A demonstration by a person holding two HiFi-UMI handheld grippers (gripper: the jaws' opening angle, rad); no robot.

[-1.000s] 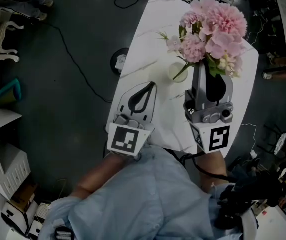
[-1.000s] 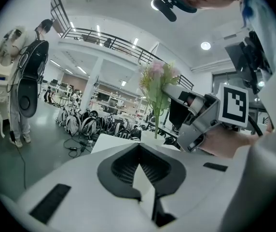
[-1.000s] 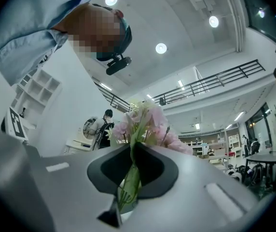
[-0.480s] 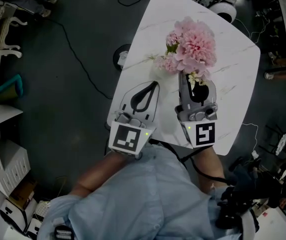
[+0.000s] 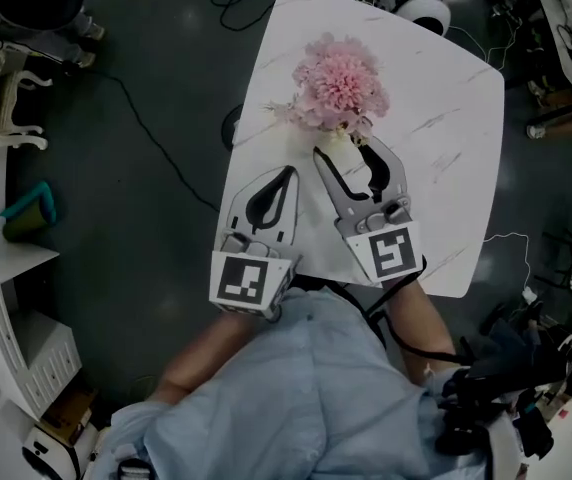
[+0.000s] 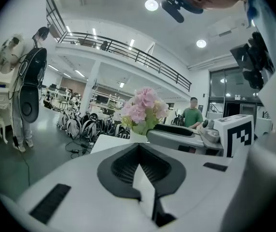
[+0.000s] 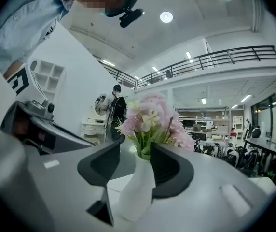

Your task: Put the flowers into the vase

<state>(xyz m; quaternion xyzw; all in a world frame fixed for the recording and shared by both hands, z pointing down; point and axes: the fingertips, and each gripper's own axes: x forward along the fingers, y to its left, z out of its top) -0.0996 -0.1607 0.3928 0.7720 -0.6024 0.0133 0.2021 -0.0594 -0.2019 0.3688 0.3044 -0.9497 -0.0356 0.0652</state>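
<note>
A bunch of pink flowers (image 5: 336,90) stands upright in a small white vase (image 5: 337,146) on the white marble table (image 5: 436,88). My right gripper (image 5: 343,151) is just in front of it, its jaws opening, with the vase neck between the spread fingers and no pad pressing. In the right gripper view the vase (image 7: 137,190) rises between the two dark pads (image 7: 98,168) with the flowers (image 7: 150,117) above. My left gripper (image 5: 284,174) is shut and empty, beside the vase on the left. The left gripper view shows the flowers (image 6: 143,108) and the right gripper (image 6: 186,135) ahead.
The table's left edge (image 5: 241,158) runs close to my left gripper, and a dark floor with a black cable (image 5: 151,128) lies beyond. A round disc (image 5: 230,125) sits on the floor by the edge. White furniture (image 5: 1,98) stands far left.
My right gripper came down and left with the bouquet, the stems went into the vase, and its jaws spread apart off the stems. The left gripper stayed shut.
</note>
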